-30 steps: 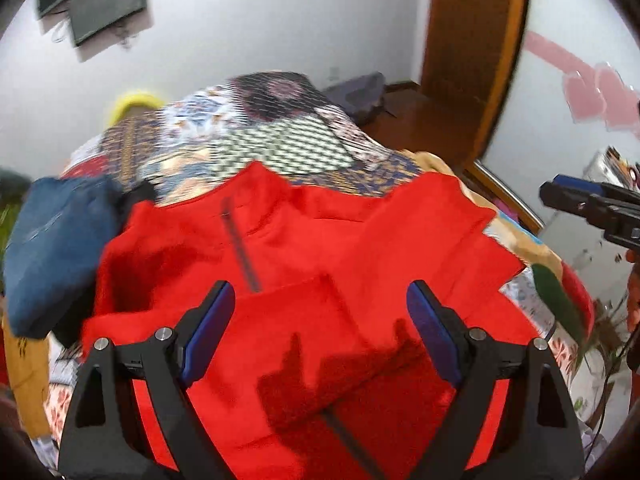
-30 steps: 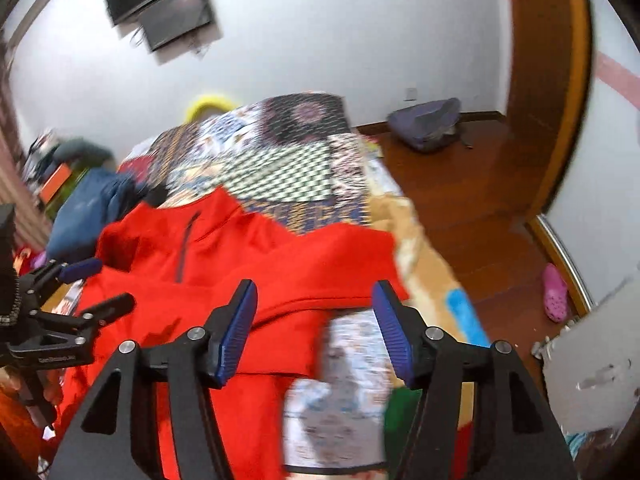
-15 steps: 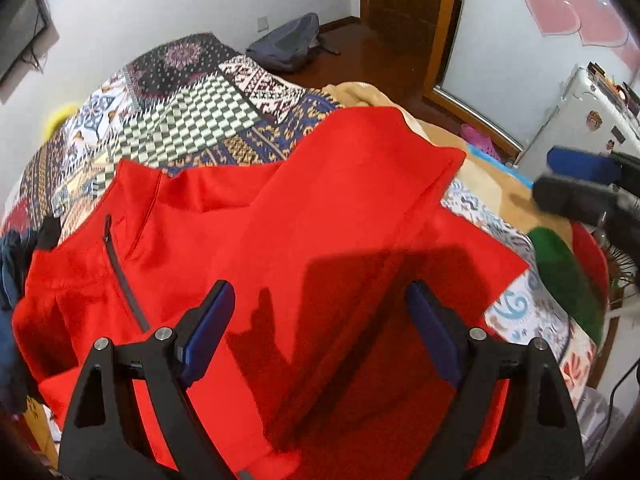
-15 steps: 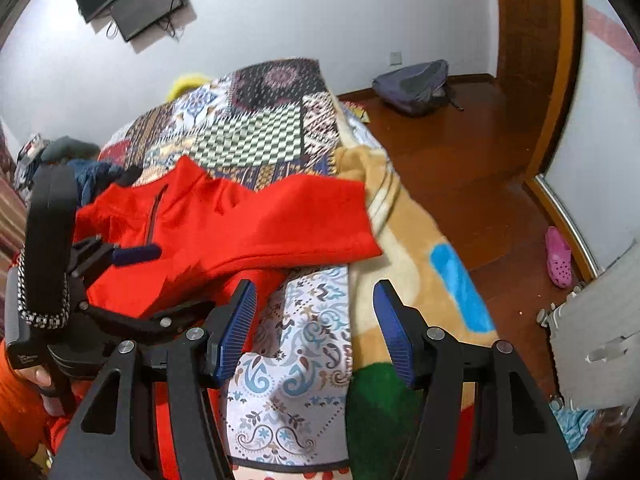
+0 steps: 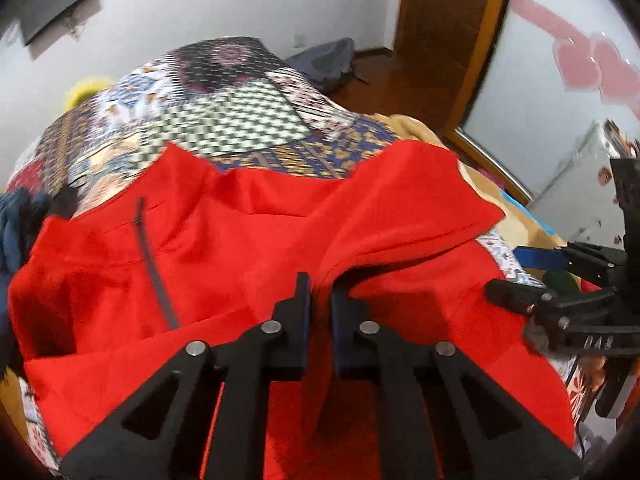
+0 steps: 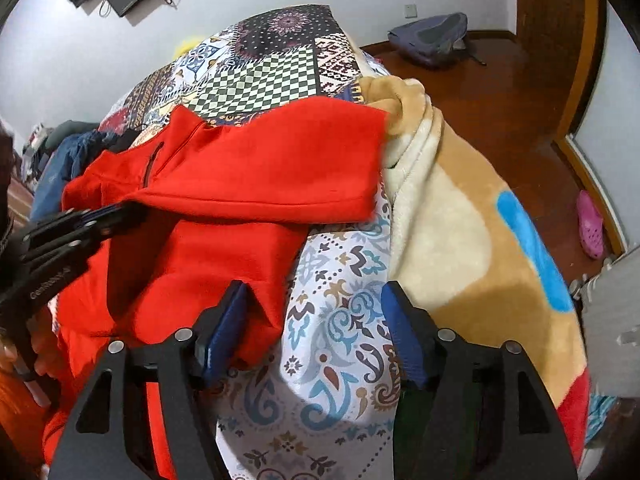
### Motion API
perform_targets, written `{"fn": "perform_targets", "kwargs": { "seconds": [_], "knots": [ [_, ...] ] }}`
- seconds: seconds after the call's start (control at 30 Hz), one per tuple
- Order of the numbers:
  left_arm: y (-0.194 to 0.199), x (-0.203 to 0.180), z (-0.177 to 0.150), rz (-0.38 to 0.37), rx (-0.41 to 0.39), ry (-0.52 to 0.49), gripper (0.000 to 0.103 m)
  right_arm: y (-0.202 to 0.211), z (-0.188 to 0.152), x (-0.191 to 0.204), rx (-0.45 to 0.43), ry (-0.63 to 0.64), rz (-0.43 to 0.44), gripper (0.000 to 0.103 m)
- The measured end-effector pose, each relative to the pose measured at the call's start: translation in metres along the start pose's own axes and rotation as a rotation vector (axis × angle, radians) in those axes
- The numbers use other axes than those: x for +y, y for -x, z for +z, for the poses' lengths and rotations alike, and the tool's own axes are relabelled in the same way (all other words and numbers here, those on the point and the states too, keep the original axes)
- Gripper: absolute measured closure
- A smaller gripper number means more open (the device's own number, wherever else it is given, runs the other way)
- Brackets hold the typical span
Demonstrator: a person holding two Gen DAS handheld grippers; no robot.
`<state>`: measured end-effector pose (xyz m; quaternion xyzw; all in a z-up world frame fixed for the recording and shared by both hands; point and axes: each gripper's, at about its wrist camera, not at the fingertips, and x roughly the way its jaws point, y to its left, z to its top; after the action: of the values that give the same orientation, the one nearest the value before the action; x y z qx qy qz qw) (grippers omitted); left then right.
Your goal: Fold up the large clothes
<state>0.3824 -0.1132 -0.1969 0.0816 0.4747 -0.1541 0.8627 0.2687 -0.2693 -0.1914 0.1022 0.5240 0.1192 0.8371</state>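
A red zip-neck fleece top (image 5: pixel 224 256) lies spread on the bed, its sleeve folded across the body. My left gripper (image 5: pixel 321 292) is shut on a fold of the red fabric near the sleeve's base. It also shows in the right wrist view (image 6: pixel 132 210), pinching the sleeve's lower edge. The red top (image 6: pixel 256 168) fills the left of that view. My right gripper (image 6: pixel 314 312) is open and empty, just right of the top's lower edge, over the patterned sheet. It shows at the right of the left wrist view (image 5: pixel 516 276), its jaws apart.
The bed has a patchwork quilt (image 6: pixel 280 64) at the far end, a white paisley sheet (image 6: pixel 340 320) and a tan fleece blanket (image 6: pixel 460 216) on the right. Blue clothes (image 6: pixel 60 168) lie at the left. A backpack (image 6: pixel 432 38) and a pink slipper (image 6: pixel 590 228) are on the wooden floor.
My left gripper, open half a second ago, has closed on a fold of the red top. My right gripper has moved lower and closer to the sheet, still open.
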Motion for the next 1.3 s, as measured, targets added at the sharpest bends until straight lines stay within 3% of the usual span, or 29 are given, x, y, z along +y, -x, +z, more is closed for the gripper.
{"fn": "perform_targets", "kwargs": {
  "seconds": [0.13,0.33,0.43,0.57,0.6,0.7,0.77,0.83,0.9,1.13,1.3],
  "knots": [
    [0.027,0.027,-0.018,0.057,-0.057,0.047,0.098,-0.001,-0.001,-0.003,0.006,-0.025,0.018,0.036],
    [0.058,0.073,-0.057,0.108,-0.074,0.167,0.098,0.001,-0.001,0.005,-0.011,0.013,-0.03,0.036],
    [0.06,0.092,-0.08,0.126,-0.046,0.224,0.098,0.001,0.0,0.005,-0.01,0.012,-0.034,0.036],
    [0.047,0.114,-0.114,0.059,0.051,0.317,0.097,0.0,0.0,0.005,-0.014,0.011,-0.035,0.036],
    [0.041,0.116,-0.121,0.051,0.085,0.321,0.093,0.0,0.0,0.006,-0.015,0.014,-0.042,0.036],
    [0.036,0.108,-0.131,0.054,0.139,0.288,0.087,0.002,0.0,0.009,-0.024,0.033,-0.067,0.036],
    [0.037,0.101,-0.13,0.099,0.155,0.244,0.078,0.003,0.0,0.012,-0.026,0.044,-0.084,0.036],
    [0.043,0.092,-0.123,0.16,0.142,0.181,0.069,0.005,0.001,0.013,-0.026,0.049,-0.095,0.036],
    [0.051,0.084,-0.116,0.169,0.111,0.141,0.058,0.008,0.003,0.015,-0.03,0.056,-0.102,0.036],
    [0.063,0.046,-0.076,0.106,0.001,-0.016,0.053,0.035,0.014,0.023,-0.115,0.07,-0.087,0.036],
    [0.024,0.024,-0.055,0.056,0.063,-0.083,0.053,0.039,0.014,0.032,-0.14,0.095,-0.065,0.036]
  ]
}}
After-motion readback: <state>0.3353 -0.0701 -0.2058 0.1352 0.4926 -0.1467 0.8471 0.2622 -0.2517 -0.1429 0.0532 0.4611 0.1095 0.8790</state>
